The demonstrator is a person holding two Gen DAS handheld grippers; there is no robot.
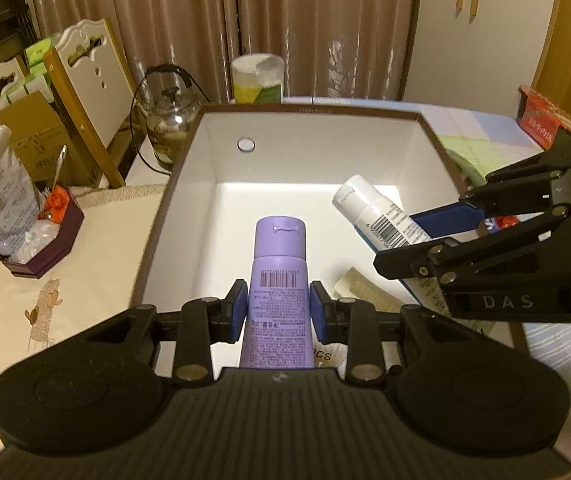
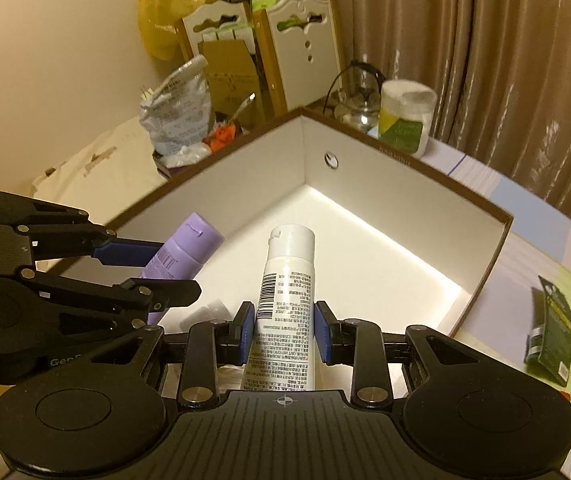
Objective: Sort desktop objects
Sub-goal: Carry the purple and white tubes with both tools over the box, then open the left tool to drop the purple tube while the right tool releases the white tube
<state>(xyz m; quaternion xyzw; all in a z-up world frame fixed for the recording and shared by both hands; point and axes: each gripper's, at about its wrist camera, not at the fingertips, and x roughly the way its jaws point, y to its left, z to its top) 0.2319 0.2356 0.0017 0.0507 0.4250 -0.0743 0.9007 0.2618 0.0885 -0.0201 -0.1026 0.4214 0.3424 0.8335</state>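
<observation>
My left gripper (image 1: pixel 279 310) is shut on a purple tube (image 1: pixel 279 276), cap forward, held over the open white box (image 1: pixel 305 114) with a brown rim. My right gripper (image 2: pixel 284 332) is shut on a white tube (image 2: pixel 285 292), also over the box (image 2: pixel 405 168). In the left wrist view the right gripper (image 1: pixel 417 240) comes in from the right with the white tube (image 1: pixel 373 210). In the right wrist view the left gripper (image 2: pixel 153 268) comes in from the left with the purple tube (image 2: pixel 183 254). A pale flat item (image 1: pixel 365 292) lies on the box floor.
A clear jar with a white lid (image 1: pixel 257 78) and a glass teapot (image 1: pixel 169 128) stand behind the box. A dark tray with a silver bag (image 1: pixel 41 240) sits left. A red container (image 1: pixel 545 120) is at right. A green packet (image 2: pixel 551 332) lies on the cloth right of the box.
</observation>
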